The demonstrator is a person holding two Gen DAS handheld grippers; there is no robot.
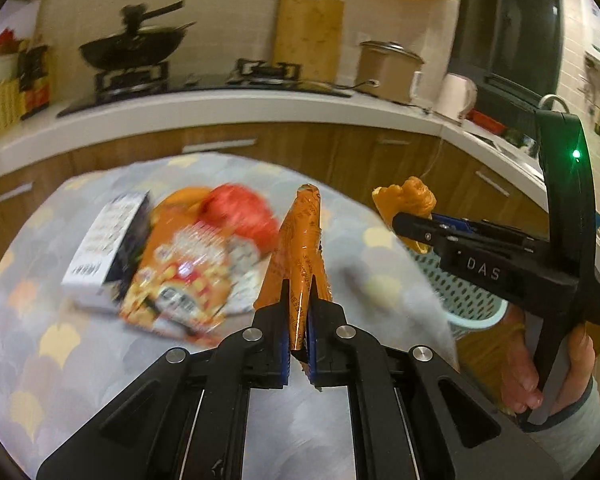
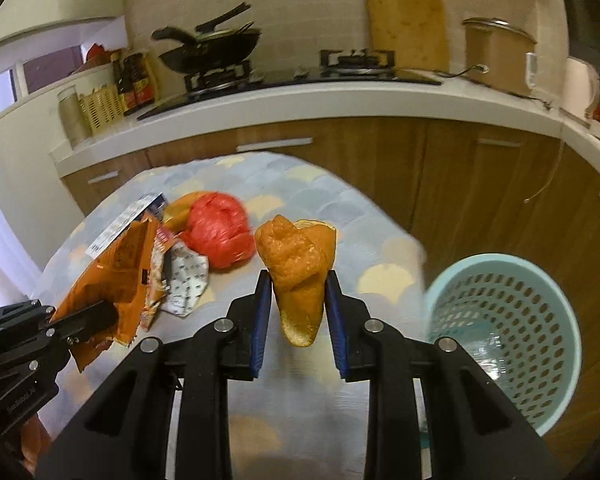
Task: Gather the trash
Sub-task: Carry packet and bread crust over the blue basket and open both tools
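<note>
Both grippers, left (image 1: 299, 312) clamping an orange wrapper (image 1: 300, 240) and right (image 2: 298, 304) pinching an orange scrap (image 2: 296, 264), hung short of the lower-right basket (image 2: 504, 320), with packets (image 2: 168, 264) uncollected mid-left.

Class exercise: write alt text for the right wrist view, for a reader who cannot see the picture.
The right gripper is shut on a crumpled orange peel held above a table, with a pale blue mesh waste basket beside the table at right. At left, the left gripper holds an orange wrapper near a red bag and other packaging.
</note>
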